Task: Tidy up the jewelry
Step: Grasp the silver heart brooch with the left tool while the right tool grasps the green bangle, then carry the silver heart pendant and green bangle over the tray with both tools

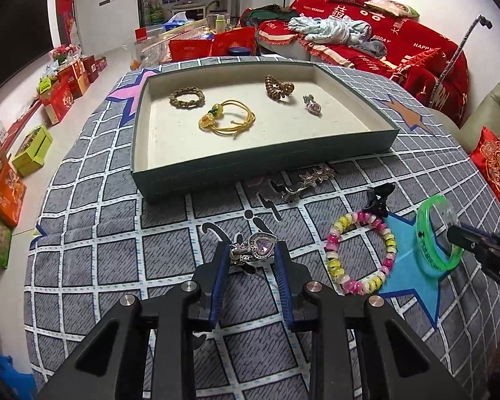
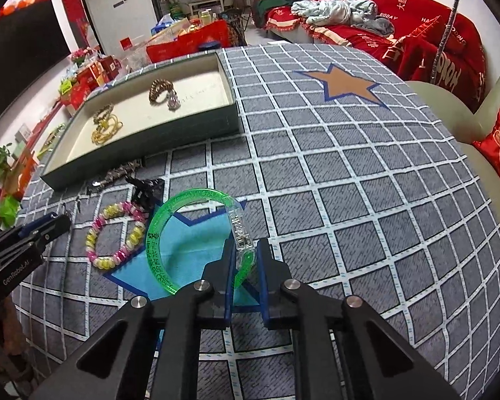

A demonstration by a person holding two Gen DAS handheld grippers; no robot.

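Both hands are busy at once here. The left hand-held gripper (image 1: 251, 251) is down at the gray checked cloth (image 1: 116, 240), its blue pads set on either side of a heart-stone pendant (image 1: 255, 248); the pads look to touch it, so I call it clenched on the pendant, though whether it is lifted clear of the cloth I cannot tell. Over on the right, the right hand-held gripper (image 2: 246, 250) is grasping the green bangle (image 2: 196, 233) by its clear clasp section, the ring tilted up over the blue star (image 2: 196, 236) printed on the cloth.

The tray (image 1: 250, 166) sits beyond, well apart from both grippers, and already carries a braided band (image 1: 187, 97), a yellow cord bracelet (image 1: 228, 118), a brown coil tie (image 1: 278, 88) and a small purple charm (image 1: 312, 104). Left out on the cloth are the pink and yellow bead bracelet (image 1: 360, 250), a black claw clip (image 1: 378, 198) just beside it, and a starry hair clip (image 1: 311, 180) near the tray's front wall.

So the step in hand looks like pick-up, two pieces together. The next move calls for a clean lift and a carry forward over that front wall, releasing onto bare tray floor. The bangle is held at one edge and could swing; the pendant is small and could slip.
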